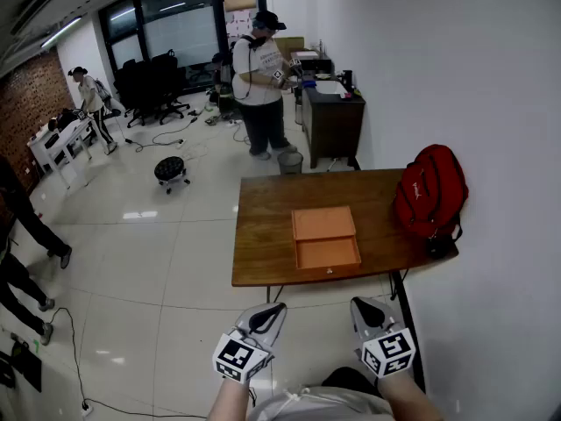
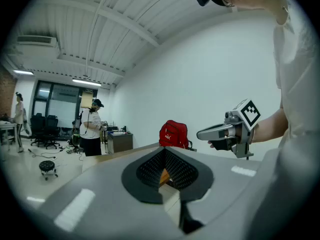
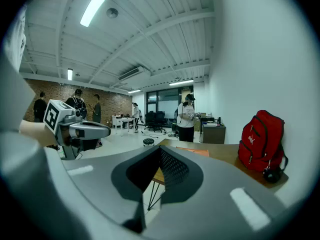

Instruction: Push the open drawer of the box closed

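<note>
Clenched and empty, your left tool and right tool hang well short of the box; push its open drawer squarely, ahead on the bench.

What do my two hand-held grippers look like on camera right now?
The left hand-held gripper and right hand-held gripper match: light grey tapered shells with black mesh-textured pads inside the jaws. Each carries a white cube printed with black square markers. The forearms are unsleeved; no cables show.
</note>
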A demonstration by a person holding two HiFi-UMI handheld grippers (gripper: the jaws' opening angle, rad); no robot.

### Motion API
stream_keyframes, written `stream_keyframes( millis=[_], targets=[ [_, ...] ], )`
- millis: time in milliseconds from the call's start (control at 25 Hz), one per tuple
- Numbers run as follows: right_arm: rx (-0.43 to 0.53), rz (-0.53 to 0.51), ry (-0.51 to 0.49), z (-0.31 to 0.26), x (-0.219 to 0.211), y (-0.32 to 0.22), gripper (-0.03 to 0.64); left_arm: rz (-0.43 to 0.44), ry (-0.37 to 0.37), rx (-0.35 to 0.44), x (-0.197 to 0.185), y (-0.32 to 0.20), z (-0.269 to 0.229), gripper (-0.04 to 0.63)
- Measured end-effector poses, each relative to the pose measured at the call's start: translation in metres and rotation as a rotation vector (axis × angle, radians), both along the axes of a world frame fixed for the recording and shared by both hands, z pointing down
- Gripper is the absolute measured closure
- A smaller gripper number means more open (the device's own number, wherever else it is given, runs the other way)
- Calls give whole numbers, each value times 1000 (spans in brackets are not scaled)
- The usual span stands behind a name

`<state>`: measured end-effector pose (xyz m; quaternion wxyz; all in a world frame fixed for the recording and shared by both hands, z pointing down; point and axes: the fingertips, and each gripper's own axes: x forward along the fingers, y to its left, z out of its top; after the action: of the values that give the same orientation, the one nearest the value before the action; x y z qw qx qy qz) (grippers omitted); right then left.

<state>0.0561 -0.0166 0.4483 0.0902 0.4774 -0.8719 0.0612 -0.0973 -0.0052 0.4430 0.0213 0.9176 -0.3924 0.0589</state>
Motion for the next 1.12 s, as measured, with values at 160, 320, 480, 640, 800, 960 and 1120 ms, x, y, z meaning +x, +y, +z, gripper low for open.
stream_keyframes(
  millis=[160, 320, 480, 640, 800, 960, 1120],
  targets=[
    [-12, 4, 5, 5, 3, -11, 615, -10, 26, -15, 0, -12, 4, 591],
    [-32, 25, 10, 14, 13, -23, 615, -2, 23, -31, 6, -28, 14, 591],
    [-58, 41, 12, 27, 28, -40, 615, 30, 56, -68, 23, -43, 25, 591],
    [-87, 27, 25, 51, 37, -73, 615, 16, 66, -99, 32, -72, 48, 591],
    [-118, 10, 40, 80, 46, -115, 615, -29, 66, -130, 38, -111, 80, 591],
    [-159, -28, 80, 121, 52, -147, 615, -42, 31, -164, 52, -148, 123, 591],
    [-242, -60, 98, 172, 55, -170, 615, -20, -31, -228, 75, -175, 174, 591]
  ],
)
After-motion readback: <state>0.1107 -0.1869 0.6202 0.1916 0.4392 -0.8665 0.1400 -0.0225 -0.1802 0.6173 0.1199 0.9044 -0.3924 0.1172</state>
